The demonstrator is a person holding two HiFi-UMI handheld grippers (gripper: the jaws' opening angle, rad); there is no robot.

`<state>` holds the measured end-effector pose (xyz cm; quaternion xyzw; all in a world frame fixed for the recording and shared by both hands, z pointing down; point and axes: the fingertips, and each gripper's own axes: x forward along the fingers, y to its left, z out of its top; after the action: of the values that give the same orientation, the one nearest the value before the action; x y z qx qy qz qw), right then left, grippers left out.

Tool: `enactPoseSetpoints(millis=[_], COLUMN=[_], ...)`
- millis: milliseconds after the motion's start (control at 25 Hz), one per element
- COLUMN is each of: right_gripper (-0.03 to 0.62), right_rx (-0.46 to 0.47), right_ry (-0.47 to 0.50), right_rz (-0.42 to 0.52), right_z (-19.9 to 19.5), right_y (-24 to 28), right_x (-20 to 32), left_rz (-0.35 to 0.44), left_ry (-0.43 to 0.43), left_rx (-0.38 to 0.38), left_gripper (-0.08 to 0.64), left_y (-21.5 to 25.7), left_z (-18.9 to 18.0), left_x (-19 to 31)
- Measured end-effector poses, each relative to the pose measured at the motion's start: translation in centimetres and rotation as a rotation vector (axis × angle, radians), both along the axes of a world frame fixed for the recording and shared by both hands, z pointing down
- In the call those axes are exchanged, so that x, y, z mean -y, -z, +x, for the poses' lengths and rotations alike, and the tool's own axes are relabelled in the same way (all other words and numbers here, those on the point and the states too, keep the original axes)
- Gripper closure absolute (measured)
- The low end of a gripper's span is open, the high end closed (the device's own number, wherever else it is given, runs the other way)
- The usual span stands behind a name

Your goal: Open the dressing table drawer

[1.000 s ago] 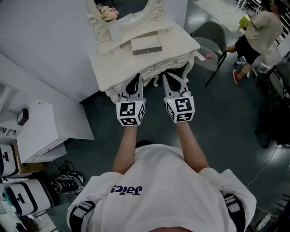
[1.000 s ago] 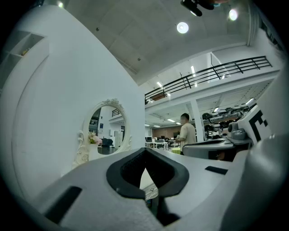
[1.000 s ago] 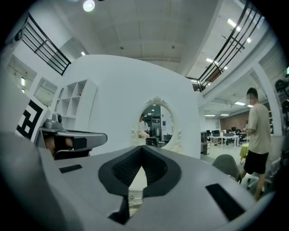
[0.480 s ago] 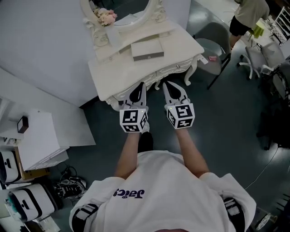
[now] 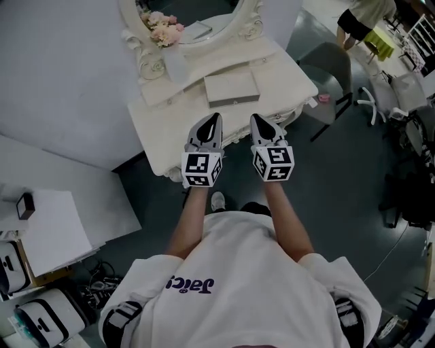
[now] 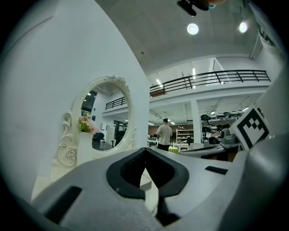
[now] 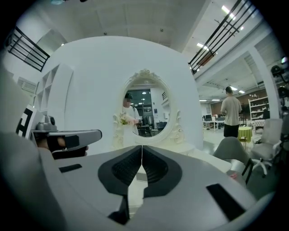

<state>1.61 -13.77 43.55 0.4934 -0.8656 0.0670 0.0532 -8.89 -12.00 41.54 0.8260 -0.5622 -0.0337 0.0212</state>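
Observation:
The white dressing table (image 5: pixel 170 119) stands against the wall with an oval mirror (image 5: pixel 204 20), pink flowers (image 5: pixel 165 30) and a flat box (image 5: pixel 232 88) on top. Its drawer front lies under the front edge, mostly hidden by my grippers. My left gripper (image 5: pixel 215 119) and right gripper (image 5: pixel 258 119) are side by side, tips over the table's front edge, both shut and holding nothing. In the left gripper view the jaws (image 6: pixel 145 150) meet before the mirror (image 6: pixel 106 119). In the right gripper view the jaws (image 7: pixel 142 147) are closed below the mirror (image 7: pixel 146 110).
A grey chair (image 5: pixel 326 68) stands right of the table, with a small pink thing on the floor beside it. A person (image 5: pixel 360 20) is at the far right. White cabinets (image 5: pixel 47 231) and equipment lie at the left on the dark floor.
Both grippers have moved forward together from in front of the table until their tips are over its front edge. The person in the background walked farther away to the upper right.

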Motion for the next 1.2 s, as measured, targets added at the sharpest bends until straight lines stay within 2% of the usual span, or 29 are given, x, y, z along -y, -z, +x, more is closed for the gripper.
enactPoseSetpoints(millis=[120, 320, 520, 840, 960, 1040, 1200], right_gripper=[0.580, 0.580, 0.580, 0.578, 0.573, 0.526, 0.506], right_rx=[-0.032, -0.102, -0.122, -0.107, -0.082, -0.079, -0.079], right_ry=[-0.004, -0.005, 0.043, 0.096, 0.105, 0.119, 0.134], right_rz=[-0.067, -0.194, -0.292, -0.523, -0.572, -0.592, -0.620], right_z=[-1.4, -1.3, -1.6, -1.8, -2.0, -2.3, -3.1], right_y=[-2.9, -9.0, -14.7, -23.6, -25.3, -26.1, -27.2], right_x=[3.0, 7.2, 11.5, 15.5, 16.8, 17.4, 18.3], left_rz=[-0.006, -0.019, -0.030, -0.151, -0.180, -0.191, -0.212], left_ry=[-0.013, -0.005, 0.001, 0.066, 0.065, 0.069, 0.069], left_rx=[-0.006, 0.000, 0.024, 0.004, 0.007, 0.006, 0.006], left_gripper=[0.546, 0.546, 0.546, 0.546, 0.546, 0.546, 0.546], left_y=[-1.1, -3.8, -5.9, -10.7, -12.1, -12.7, -13.8], left_z=[-1.7, -2.3, -2.4, -2.3, -1.9, -1.8, -1.8], left_x=[2.8, 7.1, 11.8, 18.3, 19.7, 20.3, 21.1])
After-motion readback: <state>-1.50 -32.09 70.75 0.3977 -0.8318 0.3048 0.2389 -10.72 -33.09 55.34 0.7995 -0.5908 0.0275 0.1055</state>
